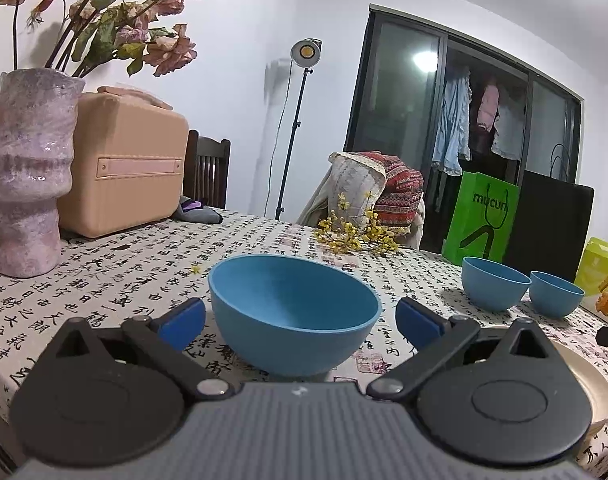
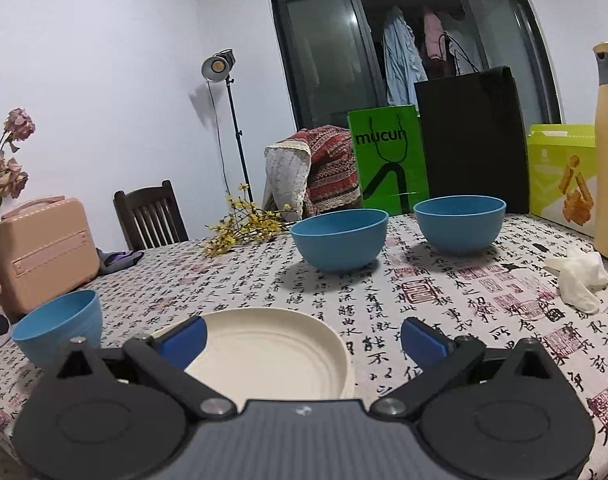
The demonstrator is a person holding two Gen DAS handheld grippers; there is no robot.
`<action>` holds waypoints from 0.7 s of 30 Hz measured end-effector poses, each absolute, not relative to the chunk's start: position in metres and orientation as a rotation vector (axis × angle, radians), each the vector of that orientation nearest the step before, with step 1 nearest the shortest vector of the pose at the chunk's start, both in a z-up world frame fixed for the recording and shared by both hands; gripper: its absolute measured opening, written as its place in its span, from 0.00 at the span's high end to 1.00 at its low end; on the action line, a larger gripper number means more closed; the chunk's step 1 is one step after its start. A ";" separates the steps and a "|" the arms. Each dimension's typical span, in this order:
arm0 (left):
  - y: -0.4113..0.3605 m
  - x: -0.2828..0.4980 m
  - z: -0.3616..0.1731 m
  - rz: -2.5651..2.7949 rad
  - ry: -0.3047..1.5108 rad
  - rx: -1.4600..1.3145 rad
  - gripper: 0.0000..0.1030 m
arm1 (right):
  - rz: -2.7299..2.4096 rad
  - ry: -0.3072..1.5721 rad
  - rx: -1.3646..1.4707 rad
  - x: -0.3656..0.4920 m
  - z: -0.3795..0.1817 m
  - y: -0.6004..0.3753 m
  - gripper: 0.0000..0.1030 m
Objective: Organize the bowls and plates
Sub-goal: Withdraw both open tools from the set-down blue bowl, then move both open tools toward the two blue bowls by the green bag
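Left wrist view: the left gripper is hovering with its tongs released, the blue pads spread to either side of the large blue bowl, not touching it.
Table: 2 smaller blue bowls are sitting far right, near a green bag.
Right wrist view: the right gripper is hanging released over the cream plate, gripping nothing.
Beyond: 2 bowls are standing side by side mid-table.

Blue bowls, cream plate — tablecloth black calligraphy, seemingly red seals.
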State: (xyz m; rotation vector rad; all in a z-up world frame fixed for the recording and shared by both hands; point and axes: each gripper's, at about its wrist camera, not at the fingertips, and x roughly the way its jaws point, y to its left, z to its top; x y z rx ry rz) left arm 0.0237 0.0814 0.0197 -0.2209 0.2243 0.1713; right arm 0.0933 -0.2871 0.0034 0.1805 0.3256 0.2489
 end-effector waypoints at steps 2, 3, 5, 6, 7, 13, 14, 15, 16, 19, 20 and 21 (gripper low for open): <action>0.079 0.025 0.021 0.164 0.224 -0.222 0.00 | 0.245 0.327 0.187 0.093 0.003 -0.290 0.00; 0.077 0.026 0.021 0.161 0.223 -0.220 0.00 | 0.243 0.327 0.189 0.093 0.003 -0.292 0.00; 0.073 0.027 0.023 0.155 0.220 -0.213 0.00 | 0.237 0.329 0.192 0.094 0.002 -0.295 0.00; 0.071 0.028 0.024 0.151 0.218 -0.210 0.00 | 0.235 0.330 0.194 0.095 0.002 -0.296 0.00; 0.070 0.029 0.025 0.147 0.218 -0.208 0.00 | 0.233 0.332 0.197 0.095 0.002 -0.298 0.00; 0.059 0.039 0.032 0.125 0.219 -0.202 0.00 | 0.221 0.335 0.213 0.100 0.003 -0.312 0.00; 0.056 0.041 0.034 0.120 0.219 -0.200 0.00 | 0.217 0.334 0.216 0.101 0.003 -0.315 0.00; 0.053 0.044 0.035 0.115 0.219 -0.198 0.00 | 0.211 0.333 0.219 0.103 0.004 -0.318 0.00; 0.050 0.047 0.036 0.108 0.221 -0.195 0.00 | 0.206 0.330 0.223 0.105 0.004 -0.322 0.00; 0.039 0.057 0.040 0.084 0.223 -0.191 0.00 | 0.195 0.318 0.240 0.112 0.007 -0.332 0.00; 0.034 0.061 0.042 0.076 0.224 -0.190 0.00 | 0.193 0.312 0.244 0.114 0.008 -0.336 0.00; 0.029 0.064 0.044 0.067 0.224 -0.188 0.00 | 0.192 0.307 0.248 0.116 0.009 -0.339 0.00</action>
